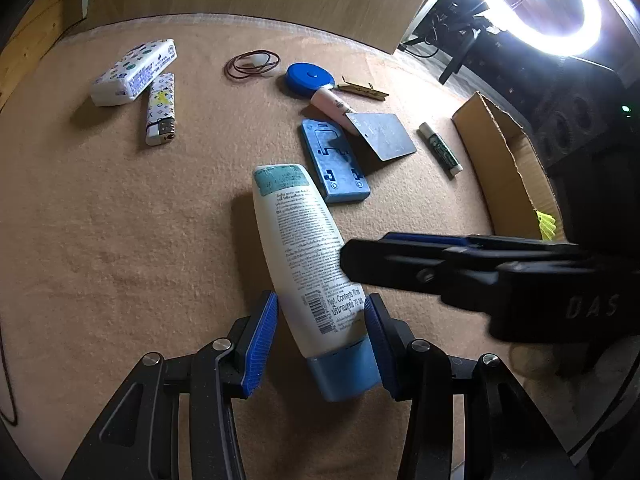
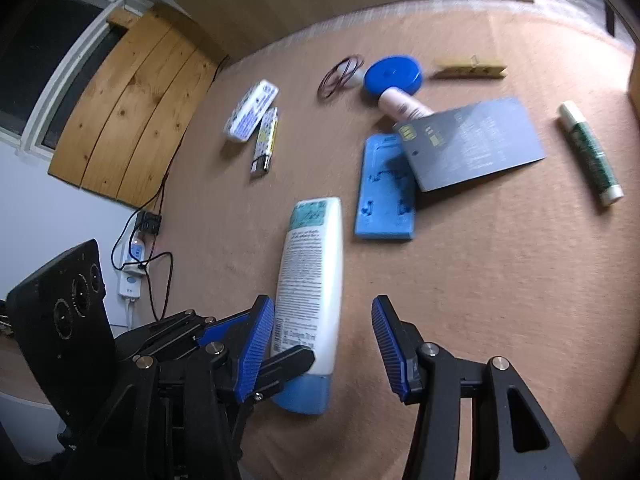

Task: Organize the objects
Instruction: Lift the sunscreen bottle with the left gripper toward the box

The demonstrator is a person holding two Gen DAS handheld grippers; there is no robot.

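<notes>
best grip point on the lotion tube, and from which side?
Grip the lotion tube across its narrow width, low on the white body just above the blue cap, coming from above at the cap end. It lies flat with long, smooth sides, and that end faces the left gripper, whose open pads already straddle it. Its far end nears the blue block.

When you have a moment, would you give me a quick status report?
Left gripper astride lotion tube, grip unconfirmed. Right gripper open beside the tube. Blue case close by.
</notes>
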